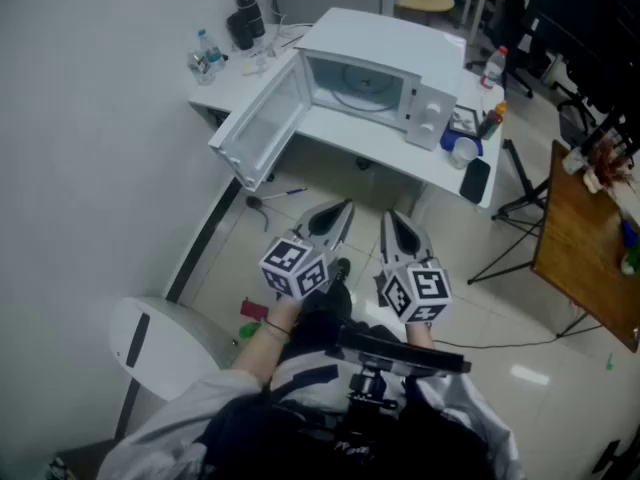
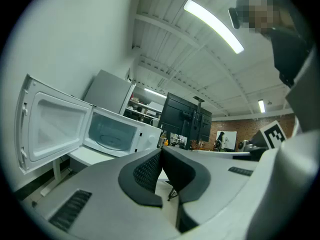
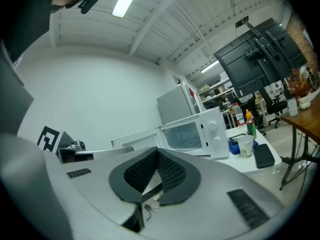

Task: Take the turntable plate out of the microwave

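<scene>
Both claws sit close in front of the person's body, level and side by side, well short of the work: left claw [image 1: 343, 208] fully closed, pads together, nothing between them; right claw [image 1: 389, 218] likewise closed and empty. My reading is an approach posture, with the jaws kept together because nothing is in reach yet; they would need to open before any grasp. Below them is pale tiled floor [image 1: 300, 218] with a pen [image 1: 283, 193] lying near the leg of the surface, and a white stool [image 1: 150, 333] at the person's left. Further on, the white surface [image 1: 400, 158] runs along the wall and carries the microwave [image 1: 420, 78]. Its door [image 1: 260, 123] is swung fully open to the left, so the cavity is clear for a reach from the front. The turntable plate [image 1: 362, 86] lies flat on the cavity floor, not yet taken out. Just right of the microwave stand a cup [image 1: 463, 152], a dark phone [image 1: 475, 180] and a sauce bottle [image 1: 491, 120], close enough to catch when the plate is brought out. Water bottles [image 1: 205, 56] stand at the left end. Beyond are a wooden surface [image 1: 580, 238] at right, dark screens and office chairs
</scene>
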Available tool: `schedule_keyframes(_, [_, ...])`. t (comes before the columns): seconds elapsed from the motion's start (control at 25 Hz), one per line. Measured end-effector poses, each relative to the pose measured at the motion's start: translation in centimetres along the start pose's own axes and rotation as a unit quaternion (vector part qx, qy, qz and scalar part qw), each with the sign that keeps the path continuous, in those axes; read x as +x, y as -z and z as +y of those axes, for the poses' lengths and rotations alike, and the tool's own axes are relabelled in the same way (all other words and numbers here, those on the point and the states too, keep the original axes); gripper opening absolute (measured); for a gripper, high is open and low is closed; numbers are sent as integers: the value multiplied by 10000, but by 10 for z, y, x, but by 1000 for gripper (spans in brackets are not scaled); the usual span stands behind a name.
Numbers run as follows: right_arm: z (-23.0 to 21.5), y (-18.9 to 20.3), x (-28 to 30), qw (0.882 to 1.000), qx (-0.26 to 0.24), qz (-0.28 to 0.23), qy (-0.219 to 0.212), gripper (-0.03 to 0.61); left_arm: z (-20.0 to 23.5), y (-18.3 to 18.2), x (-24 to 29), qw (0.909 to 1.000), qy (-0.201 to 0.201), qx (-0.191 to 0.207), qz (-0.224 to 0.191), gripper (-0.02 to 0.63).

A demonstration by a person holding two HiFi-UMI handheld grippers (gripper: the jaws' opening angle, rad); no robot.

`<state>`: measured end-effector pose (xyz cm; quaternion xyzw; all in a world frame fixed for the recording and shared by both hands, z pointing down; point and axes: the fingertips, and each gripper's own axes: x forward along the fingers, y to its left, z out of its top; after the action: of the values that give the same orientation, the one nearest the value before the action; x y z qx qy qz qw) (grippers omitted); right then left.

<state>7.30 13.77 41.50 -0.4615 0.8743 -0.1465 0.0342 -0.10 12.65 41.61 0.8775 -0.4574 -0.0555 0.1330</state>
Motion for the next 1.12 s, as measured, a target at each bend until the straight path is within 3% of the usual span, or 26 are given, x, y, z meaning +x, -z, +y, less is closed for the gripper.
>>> schedule_keyframes(0.2, [-8, 4, 4, 9998, -88, 122, -143, -3, 13, -1, 16, 9998, -203, -47, 8, 3])
schedule_keyframes(0.48, [-35, 7, 23, 9997, 21, 254, -21, -3, 30, 7, 48, 9995, -165, -193, 200, 3])
schedule_keyframes(0.92, [-63, 2, 120, 9990, 156, 421, -66, -3, 102, -3, 118, 9985, -22, -179, 518, 3])
schedule_keyframes(1.12, [-79, -1, 161, 9984, 231, 507, -1, -3, 117, -8, 147, 9959, 592, 117, 668, 3])
